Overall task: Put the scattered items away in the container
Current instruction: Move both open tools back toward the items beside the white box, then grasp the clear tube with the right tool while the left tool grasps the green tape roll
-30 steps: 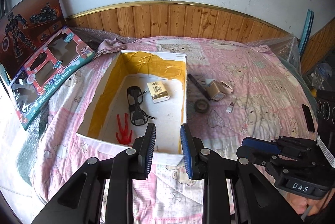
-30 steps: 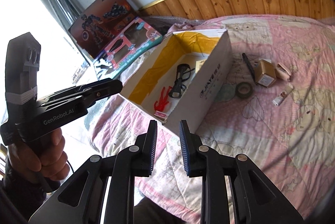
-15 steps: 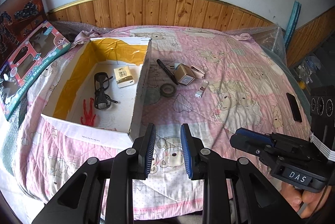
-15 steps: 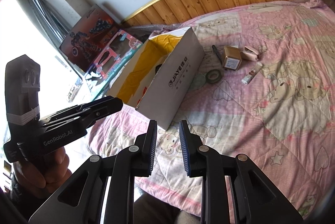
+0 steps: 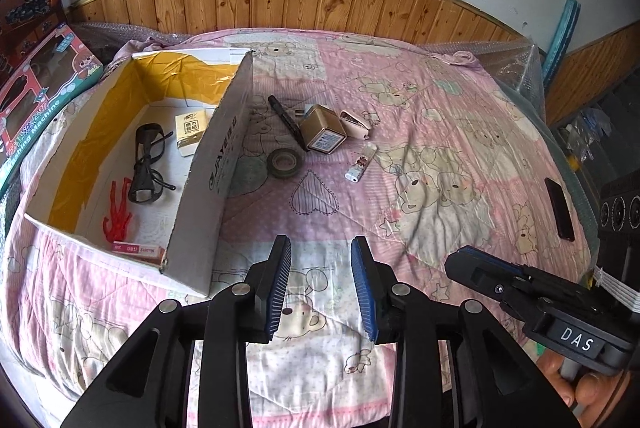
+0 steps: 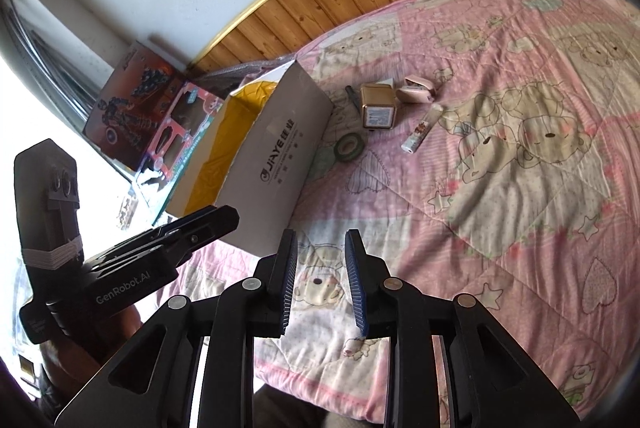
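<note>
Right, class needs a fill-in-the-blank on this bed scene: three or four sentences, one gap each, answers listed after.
1. The glasses lie inside the ____.
2. The tape roll rests on the quilt, ____ the box.
3. Both the left tool and the right tool hold ____.
4. The pen is coloured ____.

Missing words: box; outside; nothing; black

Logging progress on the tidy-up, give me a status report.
Left gripper and right gripper open, empty, above quilt. Tape roll, gold cube, tube outside box. Path unobstructed.
</note>
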### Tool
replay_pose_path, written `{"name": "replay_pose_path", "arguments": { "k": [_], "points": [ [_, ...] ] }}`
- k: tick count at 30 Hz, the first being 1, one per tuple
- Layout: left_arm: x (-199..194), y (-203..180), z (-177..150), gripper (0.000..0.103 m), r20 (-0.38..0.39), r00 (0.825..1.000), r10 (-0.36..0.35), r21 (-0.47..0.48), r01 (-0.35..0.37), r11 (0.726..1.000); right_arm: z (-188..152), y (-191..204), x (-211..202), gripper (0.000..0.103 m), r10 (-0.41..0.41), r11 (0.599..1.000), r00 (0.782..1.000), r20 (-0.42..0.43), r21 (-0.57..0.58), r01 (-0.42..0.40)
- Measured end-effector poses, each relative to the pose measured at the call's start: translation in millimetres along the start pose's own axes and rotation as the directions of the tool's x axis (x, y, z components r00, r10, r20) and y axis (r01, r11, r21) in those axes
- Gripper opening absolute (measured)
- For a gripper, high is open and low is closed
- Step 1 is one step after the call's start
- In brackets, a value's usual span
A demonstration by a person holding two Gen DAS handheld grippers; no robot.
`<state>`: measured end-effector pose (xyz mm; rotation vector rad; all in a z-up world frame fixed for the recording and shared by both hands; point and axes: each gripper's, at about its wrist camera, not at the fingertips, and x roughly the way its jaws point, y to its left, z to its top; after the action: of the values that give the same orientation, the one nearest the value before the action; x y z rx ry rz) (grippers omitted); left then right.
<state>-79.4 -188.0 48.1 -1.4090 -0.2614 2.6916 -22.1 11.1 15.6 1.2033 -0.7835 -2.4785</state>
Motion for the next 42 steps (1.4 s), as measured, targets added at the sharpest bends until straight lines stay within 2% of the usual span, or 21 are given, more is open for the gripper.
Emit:
{"name": "replay_pose_path", "arguments": {
  "k": [10, 17, 25, 28, 31, 42],
  "points": [
    [49.7, -0.9, 22.4, 0.034, -0.049, 0.999, -0.013, -0.03, 0.012, 0.999, 21.9, -21.9, 33.6, 0.029, -0.017, 0.999, 0.999, -0.047, 0.049, 0.02],
    [85.4, 2.6, 36.0, 0.043, -0.072, 0.996, 0.058, -0.018, -0.06, 0.998, 41.1, -37.6, 59.0, 0.03, -0.04, 0.997, 0.996, -0.086, 0.066, 0.046],
    [126.2, 16.0, 50.7, 0.045, -0.114, 0.992, 0.058, -0.044, -0.064, 0.997, 65.9, -49.2, 89.7, 0.034, -0.055, 0.996, 0.991, -0.121, 0.069, 0.064],
    [139.5, 22.8, 54.9, 0.045, -0.129, 0.99, 0.054, -0.063, -0.063, 0.996, 72.3, -56.2, 102.3, 0.034, -0.074, 0.994, 0.988, -0.132, 0.074, 0.085],
    [153.0, 28.6, 57.9, 0.05, -0.141, 0.989, 0.052, -0.079, -0.064, 0.995, 78.0, -66.5, 117.2, 0.035, -0.099, 0.99, 0.984, -0.15, 0.089, 0.113],
    [196.0, 44.9, 72.2, 0.051, -0.172, 0.983, 0.059, -0.108, -0.078, 0.991, 103.1, -97.2, 159.6, 0.041, -0.193, 0.971, 0.967, -0.166, 0.112, 0.213]
  ]
}}
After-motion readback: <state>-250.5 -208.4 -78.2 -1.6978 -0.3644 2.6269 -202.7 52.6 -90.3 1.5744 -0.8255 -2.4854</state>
